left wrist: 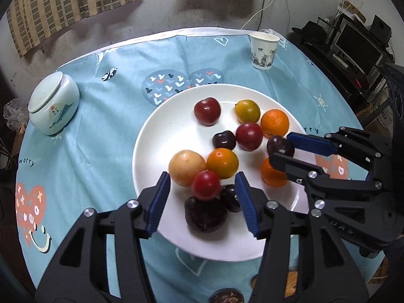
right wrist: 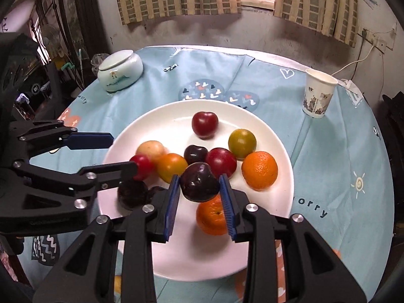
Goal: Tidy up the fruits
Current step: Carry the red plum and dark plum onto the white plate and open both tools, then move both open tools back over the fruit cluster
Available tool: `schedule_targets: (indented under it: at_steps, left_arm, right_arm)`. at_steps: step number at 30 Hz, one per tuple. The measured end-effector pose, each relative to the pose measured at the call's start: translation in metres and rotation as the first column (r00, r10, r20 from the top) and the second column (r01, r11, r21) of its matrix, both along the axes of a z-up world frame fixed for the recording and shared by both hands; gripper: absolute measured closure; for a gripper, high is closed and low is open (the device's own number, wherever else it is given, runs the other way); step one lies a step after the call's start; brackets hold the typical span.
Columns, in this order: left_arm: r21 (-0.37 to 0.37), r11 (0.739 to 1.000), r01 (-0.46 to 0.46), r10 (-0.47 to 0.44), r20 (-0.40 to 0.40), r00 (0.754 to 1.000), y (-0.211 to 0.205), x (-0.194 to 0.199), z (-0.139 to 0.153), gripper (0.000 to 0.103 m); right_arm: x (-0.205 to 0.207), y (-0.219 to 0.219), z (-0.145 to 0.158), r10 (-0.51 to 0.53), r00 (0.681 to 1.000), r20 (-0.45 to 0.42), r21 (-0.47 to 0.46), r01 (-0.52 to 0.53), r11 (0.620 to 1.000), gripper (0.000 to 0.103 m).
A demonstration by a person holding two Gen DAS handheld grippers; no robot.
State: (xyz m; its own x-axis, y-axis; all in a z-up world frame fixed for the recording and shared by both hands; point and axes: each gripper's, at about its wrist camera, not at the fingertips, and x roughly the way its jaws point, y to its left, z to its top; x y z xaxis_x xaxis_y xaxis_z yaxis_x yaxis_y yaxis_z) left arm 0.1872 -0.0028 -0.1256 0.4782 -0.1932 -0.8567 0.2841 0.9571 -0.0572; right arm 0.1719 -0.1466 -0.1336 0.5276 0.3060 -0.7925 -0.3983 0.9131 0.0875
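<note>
**A:** What's on your left?

**B:** At the far left of the table I see a pale lidded jar (left wrist: 53,103) on the blue tablecloth (left wrist: 101,131), well apart from the white plate (left wrist: 149,151). My left gripper (left wrist: 202,194) hangs over the plate's near edge with its jaws spread. A small red fruit (left wrist: 205,185) sits between the blue pads, resting on a big dark plum (left wrist: 205,214), and neither pad touches it.

**A:** And the middle of the plate?

**B:** A yellow fruit (left wrist: 186,167) and an orange-yellow one (left wrist: 222,162) lie side by side just behind the red one. Further back are a small dark plum (left wrist: 223,140), a red plum (left wrist: 249,136) touching it, another red plum (left wrist: 207,111) alone, and a green-yellow fruit (left wrist: 247,111).

**A:** The right side?

**B:** My right gripper (right wrist: 199,192) has a dark purple plum (right wrist: 199,185) between its pads, over an orange (right wrist: 210,218) on the plate. The pads sit right at its sides, but I can't tell whether they press on it. A second orange (right wrist: 259,170) lies just to the right. A paper cup (right wrist: 318,93) stands at the far right, off the plate.
</note>
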Motion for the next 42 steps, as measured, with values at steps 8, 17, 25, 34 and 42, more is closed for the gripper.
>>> schedule_targets:
  at_steps: [8,17,25,34,42]
  left_arm:
    - [-0.021,0.999,-0.045,0.045,0.022,0.999,0.020,-0.023,0.017,0.040]
    - [-0.012,0.995,-0.095,0.095,0.020,0.995,0.063,-0.096,0.025,0.033]
    - [-0.023,0.997,-0.074,0.072,-0.068,0.995,0.083,-0.181,-0.007,0.029]
    - [-0.016,0.999,-0.046,0.043,-0.144,0.989,0.081,-0.219,-0.034,0.029]
    - [-0.004,1.000,0.015,-0.015,-0.159,0.987,0.061,-0.213,-0.050,0.029]
  right_arm:
    - [-0.012,-0.017,0.015,-0.064,0.997,0.039,0.074,0.061,0.995,0.034]
    - [-0.102,-0.035,0.014,-0.071,0.997,-0.024,0.096,0.073,0.993,0.034]
    - [-0.211,-0.002,-0.026,0.093,0.990,-0.107,0.070,-0.086,0.994,0.034]
    - [-0.210,0.031,-0.054,0.145,0.976,-0.161,-0.002,-0.148,0.989,0.044]
    - [-0.204,0.028,-0.058,0.143,0.972,-0.185,-0.008,-0.147,0.989,0.074]
